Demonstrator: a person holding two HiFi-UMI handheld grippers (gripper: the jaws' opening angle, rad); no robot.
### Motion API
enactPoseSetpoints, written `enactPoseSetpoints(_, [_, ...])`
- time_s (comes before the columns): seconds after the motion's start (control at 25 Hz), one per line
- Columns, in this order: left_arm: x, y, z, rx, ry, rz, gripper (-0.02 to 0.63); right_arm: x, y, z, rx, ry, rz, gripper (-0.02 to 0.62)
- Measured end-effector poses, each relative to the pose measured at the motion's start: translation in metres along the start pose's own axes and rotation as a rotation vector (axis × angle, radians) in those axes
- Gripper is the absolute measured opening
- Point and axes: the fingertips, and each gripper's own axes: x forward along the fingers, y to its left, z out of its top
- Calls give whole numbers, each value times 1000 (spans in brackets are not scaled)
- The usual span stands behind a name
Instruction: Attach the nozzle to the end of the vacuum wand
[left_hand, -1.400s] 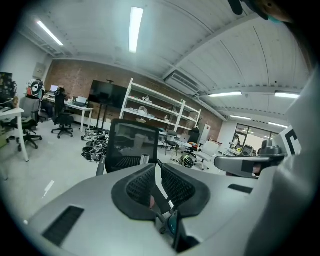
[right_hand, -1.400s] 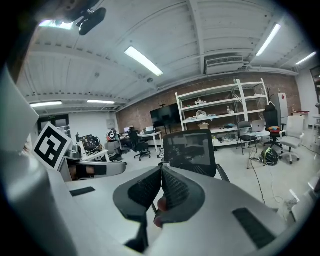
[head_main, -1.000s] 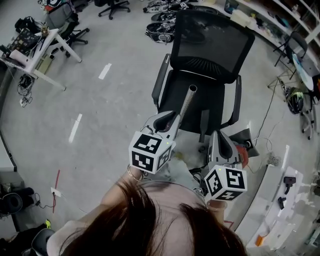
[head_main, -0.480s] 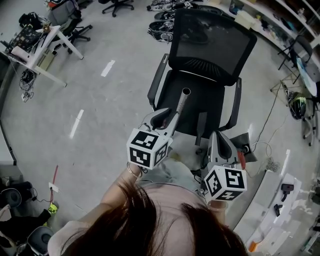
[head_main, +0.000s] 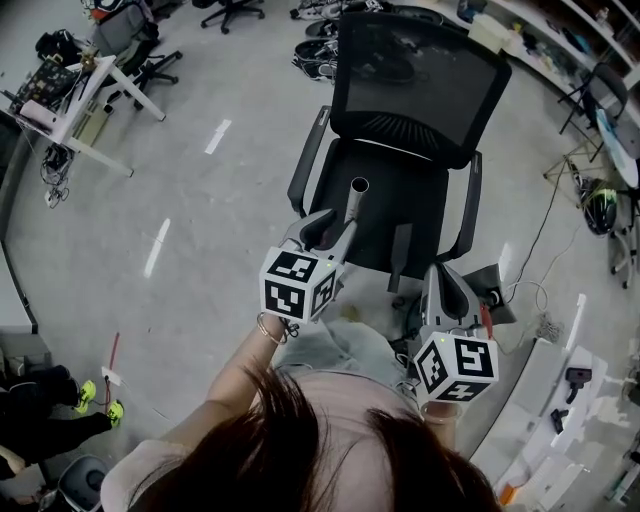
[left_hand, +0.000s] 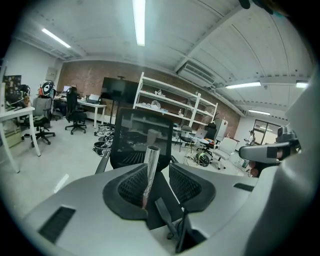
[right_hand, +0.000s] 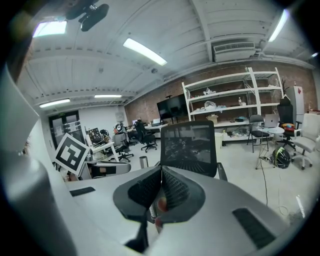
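Note:
A silver vacuum wand (head_main: 354, 203) sticks up out of my left gripper (head_main: 328, 226), its open end over the black office chair's seat (head_main: 410, 205). In the left gripper view the wand (left_hand: 150, 162) leans on the left pad (left_hand: 131, 186), and the right pad stands clear of it. These jaws have just been opening and stand open round the wand, with my left gripper (left_hand: 159, 172) pointing at the chair. My right gripper (head_main: 442, 272) is to the right, shut. Something reddish (right_hand: 161, 204) shows low behind its pads (right_hand: 161, 171); what it is I cannot tell. I see no nozzle for certain.
The mesh-backed chair (head_main: 415, 70) stands right ahead on grey floor. A white desk (head_main: 75, 100) is at far left and cables with a helmet (head_main: 592, 205) at right. A white surface (head_main: 560, 420) with small black parts lies at lower right. A person's legs (head_main: 60, 420) show at lower left.
The left jaws have opened round the wand. Both grippers have sunk a little toward the chair, and the wand's end sits lower and further left. A person's legs have come in at lower left.

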Motion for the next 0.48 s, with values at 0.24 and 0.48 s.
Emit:
enactPoseSetpoints(0.24, [20,3,-5,25,-12,-4,165,1,-13,-6,7,10,-10,23])
enactPoseSetpoints(0.48, [42,11,-18,36,29,-3,193,1,-16,-13,14,20,-18,24])
